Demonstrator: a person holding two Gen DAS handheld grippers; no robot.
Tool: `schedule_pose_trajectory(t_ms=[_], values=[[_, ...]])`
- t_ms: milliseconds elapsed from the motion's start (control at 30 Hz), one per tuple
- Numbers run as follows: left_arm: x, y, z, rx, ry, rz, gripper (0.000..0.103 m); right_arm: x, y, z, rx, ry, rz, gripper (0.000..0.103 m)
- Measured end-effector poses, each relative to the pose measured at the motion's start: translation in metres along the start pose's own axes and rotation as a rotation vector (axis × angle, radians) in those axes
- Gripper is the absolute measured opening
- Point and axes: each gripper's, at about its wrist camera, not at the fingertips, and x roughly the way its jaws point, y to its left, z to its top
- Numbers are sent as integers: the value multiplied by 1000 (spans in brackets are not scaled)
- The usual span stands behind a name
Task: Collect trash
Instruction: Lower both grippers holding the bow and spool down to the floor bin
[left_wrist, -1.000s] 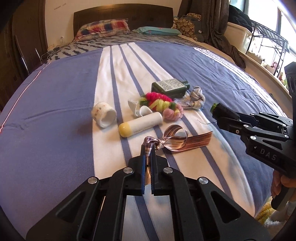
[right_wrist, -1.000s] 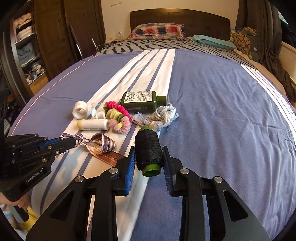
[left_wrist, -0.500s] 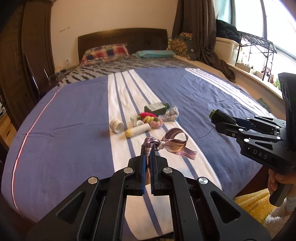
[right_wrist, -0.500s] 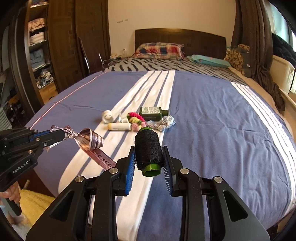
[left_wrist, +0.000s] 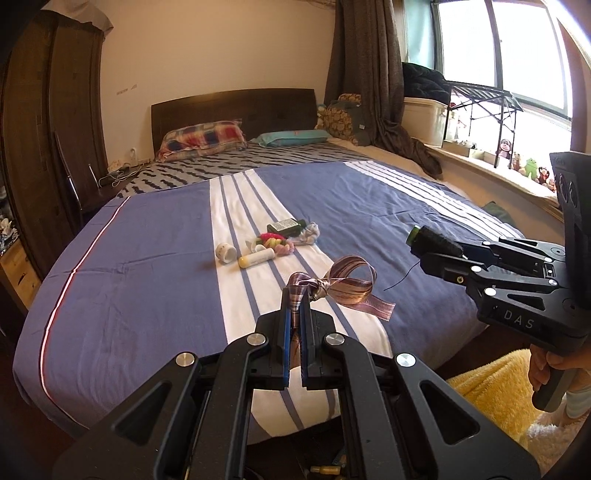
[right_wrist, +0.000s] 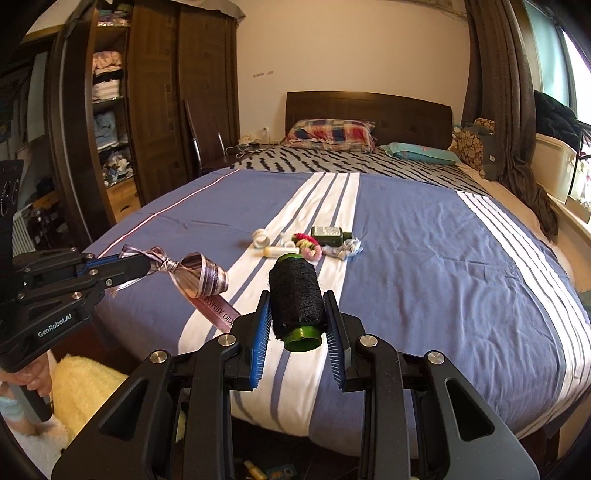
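Standing at the far left of the right wrist view is a dark wooden wardrobe (right_wrist: 110, 122), its open shelves stacked with folded clothes. Next to the right, the left gripper (right_wrist: 146, 263) is pinched tight on a striped ribbon bow (right_wrist: 192, 277), whose loops and printed tail hang free in the air beyond the pads, above the near edge of the bed (right_wrist: 424, 266). A hand (right_wrist: 22, 384) grips that tool's handle at the lower left edge, over a yellow fluffy rug (right_wrist: 85, 384).

Further right, on the white stripe of the blue bedspread, a small cluster lies well apart from both tools: a white tape roll (right_wrist: 260, 238), a cream tube with a yellow cap (right_wrist: 275, 251), bright scrunchies (right_wrist: 306, 243), a dark green bottle (right_wrist: 330, 235) lying on its side, and a knotted pale rag (right_wrist: 345, 248).

Centre frame, the right gripper (right_wrist: 297, 325) is clamped on a spool of black thread (right_wrist: 297, 301), its green core end facing the camera, held up off the bedspread.

Right of that, a plaid pillow (right_wrist: 330, 134) and a teal pillow (right_wrist: 421, 152) sit by the headboard, then brown curtains (right_wrist: 506, 110) beside the window.
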Motion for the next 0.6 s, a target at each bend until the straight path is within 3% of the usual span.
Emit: schedule_pose_trajectory(t_ms=[333,600], values=[[1,-13,-56,-5,88,-48,2,-11,9,-56,37,75,28,29],[40,-18,-119,-32,252,-83,2,9,11,-111,90,199,42,29]])
